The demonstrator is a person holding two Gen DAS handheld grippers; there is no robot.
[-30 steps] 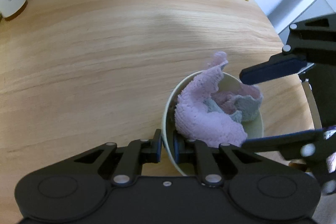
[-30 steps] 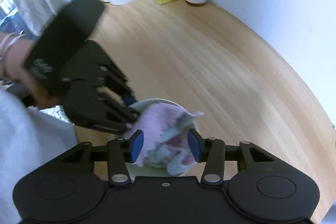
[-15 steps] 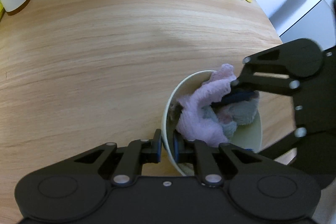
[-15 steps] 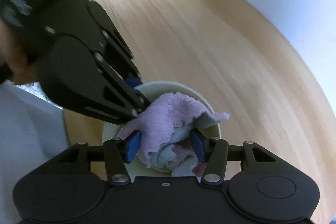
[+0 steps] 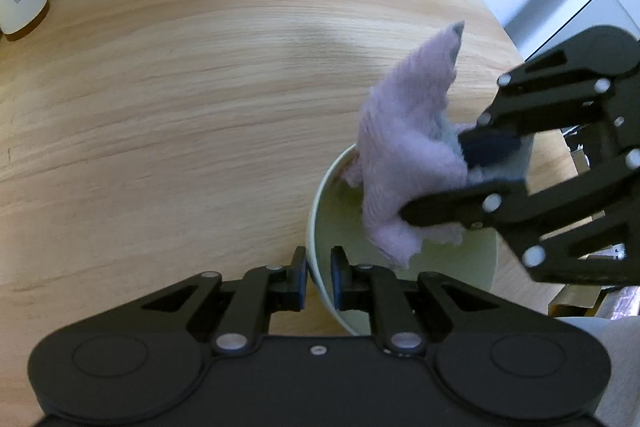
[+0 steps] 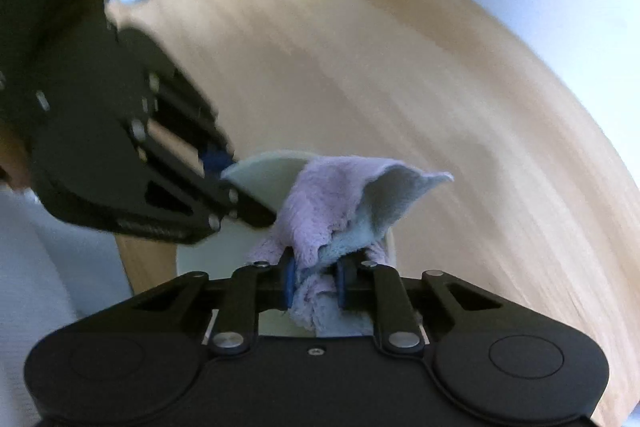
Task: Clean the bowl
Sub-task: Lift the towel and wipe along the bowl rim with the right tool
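Pale green bowl [image 5: 320, 211] rim pinched by left claw [image 5: 319, 277], right claw [image 6: 316, 283] closing on cloth [image 6: 332, 203]

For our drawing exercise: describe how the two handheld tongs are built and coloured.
Both tongs, left and right, have flat matte-black bodies, slotted black linkage arms with silver rivets, and round recessed discs on either side. The fingers end in dark blue pads. No cables show.
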